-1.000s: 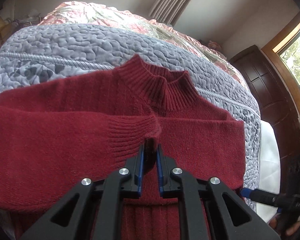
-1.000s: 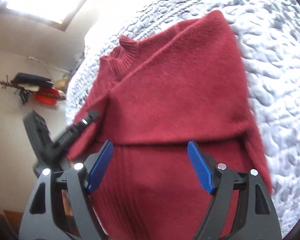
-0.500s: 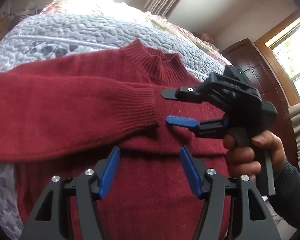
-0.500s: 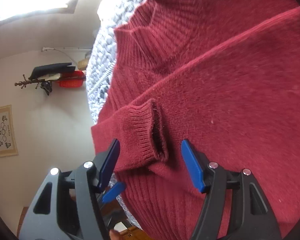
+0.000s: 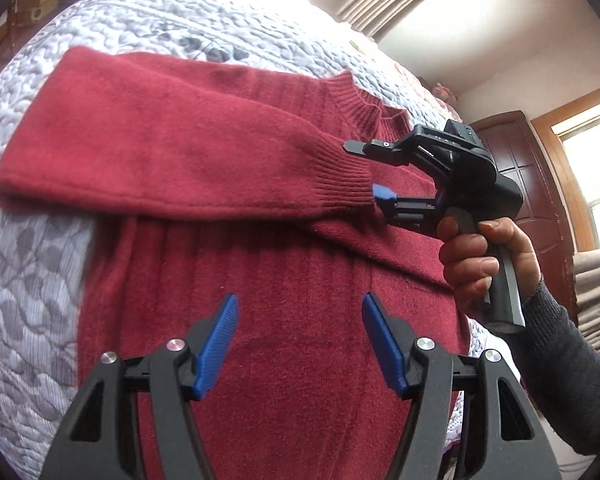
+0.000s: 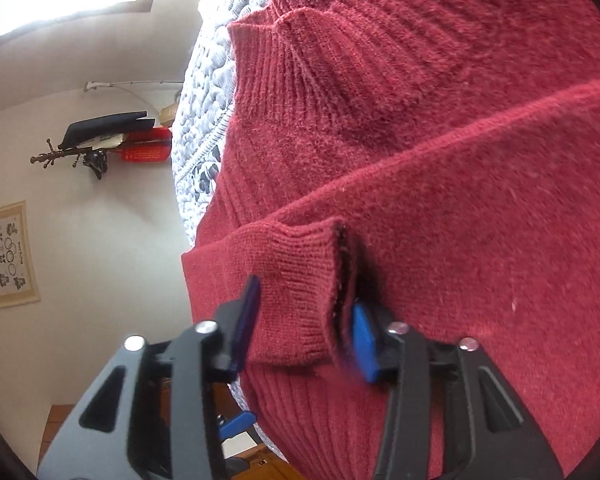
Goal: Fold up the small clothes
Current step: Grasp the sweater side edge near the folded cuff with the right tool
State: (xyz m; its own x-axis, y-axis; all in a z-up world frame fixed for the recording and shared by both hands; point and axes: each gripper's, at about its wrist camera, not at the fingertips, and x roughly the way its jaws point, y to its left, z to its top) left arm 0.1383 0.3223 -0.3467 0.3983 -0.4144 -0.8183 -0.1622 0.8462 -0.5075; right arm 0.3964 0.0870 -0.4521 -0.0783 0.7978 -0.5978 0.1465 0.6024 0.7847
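Note:
A dark red knit sweater (image 5: 300,320) lies flat on a grey quilted bedspread (image 5: 32,280), its ribbed collar (image 5: 360,104) pointing away. One sleeve is folded across the chest and ends in a ribbed cuff (image 5: 340,176). My left gripper (image 5: 298,332) hovers open over the sweater's body, holding nothing. My right gripper (image 5: 366,169), held by a person's hand (image 5: 480,256), comes in from the right. In the right wrist view the right gripper (image 6: 306,300) is open and straddles the cuff (image 6: 296,272), with one blue pad (image 6: 364,340) at the cuff's opening.
The bedspread's edge (image 6: 204,120) runs along the sweater's far side. A dark wooden door (image 5: 540,180) and a curtain (image 5: 396,0) stand beyond the bed. A wall rack (image 6: 100,140) and a framed picture (image 6: 10,252) hang on the white wall.
My left gripper let go of the cuff, opened and drew back over the sweater's body. My right gripper moved in to the cuff, and its jaws have narrowed around it.

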